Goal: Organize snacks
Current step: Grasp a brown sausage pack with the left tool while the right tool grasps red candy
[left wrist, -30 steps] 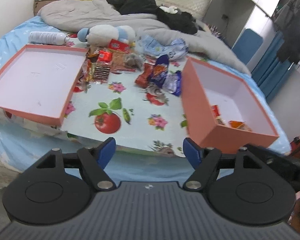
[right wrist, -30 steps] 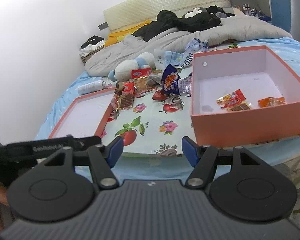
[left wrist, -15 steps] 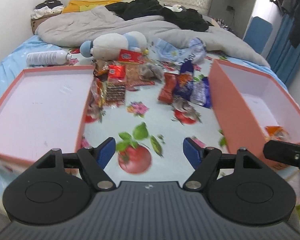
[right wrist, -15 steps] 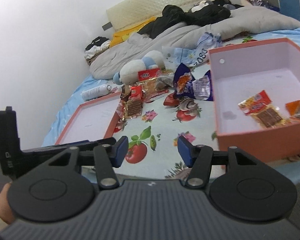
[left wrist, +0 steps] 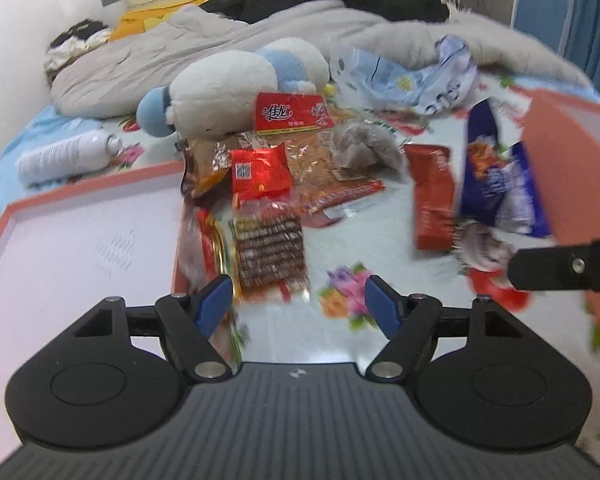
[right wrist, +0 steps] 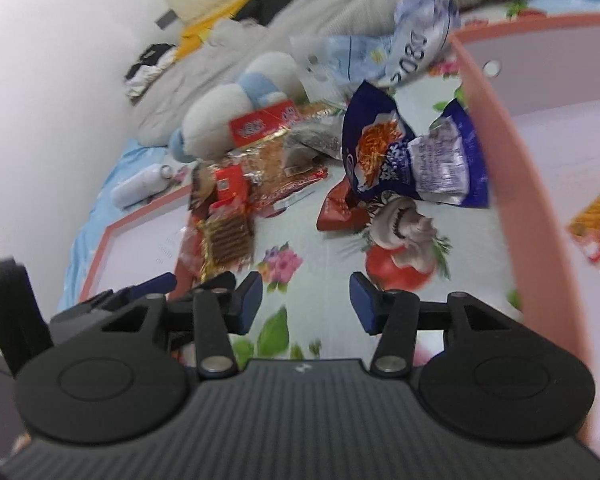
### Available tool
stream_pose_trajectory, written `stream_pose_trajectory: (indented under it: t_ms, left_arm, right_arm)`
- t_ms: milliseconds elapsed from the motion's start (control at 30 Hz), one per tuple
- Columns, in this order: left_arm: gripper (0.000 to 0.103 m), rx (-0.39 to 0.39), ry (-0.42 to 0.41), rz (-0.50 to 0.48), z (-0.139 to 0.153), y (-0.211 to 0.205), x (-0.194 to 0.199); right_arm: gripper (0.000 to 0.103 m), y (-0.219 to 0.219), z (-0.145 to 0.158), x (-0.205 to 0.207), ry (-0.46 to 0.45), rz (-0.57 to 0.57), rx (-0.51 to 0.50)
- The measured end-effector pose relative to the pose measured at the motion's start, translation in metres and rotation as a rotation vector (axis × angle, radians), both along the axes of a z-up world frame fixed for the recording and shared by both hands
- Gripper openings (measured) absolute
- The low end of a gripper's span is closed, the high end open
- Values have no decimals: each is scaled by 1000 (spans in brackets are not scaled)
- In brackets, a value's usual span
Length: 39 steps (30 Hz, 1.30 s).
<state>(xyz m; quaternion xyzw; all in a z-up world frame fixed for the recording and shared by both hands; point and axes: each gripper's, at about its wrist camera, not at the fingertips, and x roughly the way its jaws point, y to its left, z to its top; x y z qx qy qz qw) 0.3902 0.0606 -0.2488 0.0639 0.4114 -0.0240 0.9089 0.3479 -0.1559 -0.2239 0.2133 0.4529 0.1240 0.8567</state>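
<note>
Several snack packets lie on a fruit-print cloth on the bed between two orange boxes. A red-topped clear packet of brown bars (left wrist: 266, 236) lies just ahead of my open, empty left gripper (left wrist: 298, 300). A red-brown packet (left wrist: 434, 196) and a blue bag (left wrist: 496, 176) lie further right. The shallow box lid (left wrist: 80, 236) is at left, the deep box (left wrist: 572, 168) at right. My right gripper (right wrist: 306, 298) is open and empty above the cloth, with the blue bag (right wrist: 404, 152) and a grey packet (right wrist: 404, 224) ahead. The deep box (right wrist: 500, 152) holds an orange packet (right wrist: 598, 228).
A white and blue plush toy (left wrist: 236, 84), a white bottle (left wrist: 66, 156), a crumpled blue-white plastic bag (left wrist: 416, 76) and a grey quilt (left wrist: 260, 32) lie beyond the snacks. The left gripper's body shows at the left of the right wrist view (right wrist: 16, 312).
Both grippers have moved forward and down over the bed toward the snack pile. Both stay open. The snacks and boxes have not moved.
</note>
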Motion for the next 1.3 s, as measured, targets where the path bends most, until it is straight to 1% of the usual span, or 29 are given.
stream_pose_trajectory:
  t_ms: [67,167,233,267,367,467,500,567,633,667,733,767,833,1067,1200,1300]
  left_arm:
    - [77,24,7,-2,-10,0,16]
    - [77,55,15,35,-20,6,35]
    - [77,54,25,54,-26,11,44]
    - [77,54,30,60,-28,13,48]
    - [75,61,31,50,-34,12,53]
    - [74,110,22,54,-42,5,59]
    - [72,120,27,67,-44,4,61]
    - [72,111,7,88,-47,3,61]
    - [71,98,-11,113,-50,4,62]
    - [70,89,-15,119,-50,5,62]
    - [61,51,-21,125,-51,8,61]
    - [60,29,-21,132,-50,11,60]
    - [57,12,-19,134,-49,13,59]
    - [56,-18,-33,124,-46,14,39]
    - [56,-69,-20,137,-38,12,17]
    - [55,-103,-12,148,-26,8,-5]
  right_arm:
    - [52,6,-10,21,31,-9,-3]
    - [51,15,-23,48,61,-20,-37]
    - [51,19,-29,62,75,-31,-30]
    - [51,21,-31,67,77,-34,-42]
    - [51,27,-35,78,73,-64,-104]
    - [51,30,-40,86,58,-88,-144]
    - [51,31,-42,87,49,-89,-166]
    - [51,33,-49,90,37,-93,-189]
    - [51,34,-59,91,41,-84,-191]
    - [49,34,-62,92,44,-80,-191]
    - [49,37,-64,88,8,-70,-207]
    - [48,37,-64,87,-5,-60,-216]
    - [47,35,-64,83,-17,-53,-214]
    - [46,31,-61,58,-39,-11,-195]
    - [45,32,-56,35,-50,19,-193]
    - [45,29,-49,16,-39,37,-180]
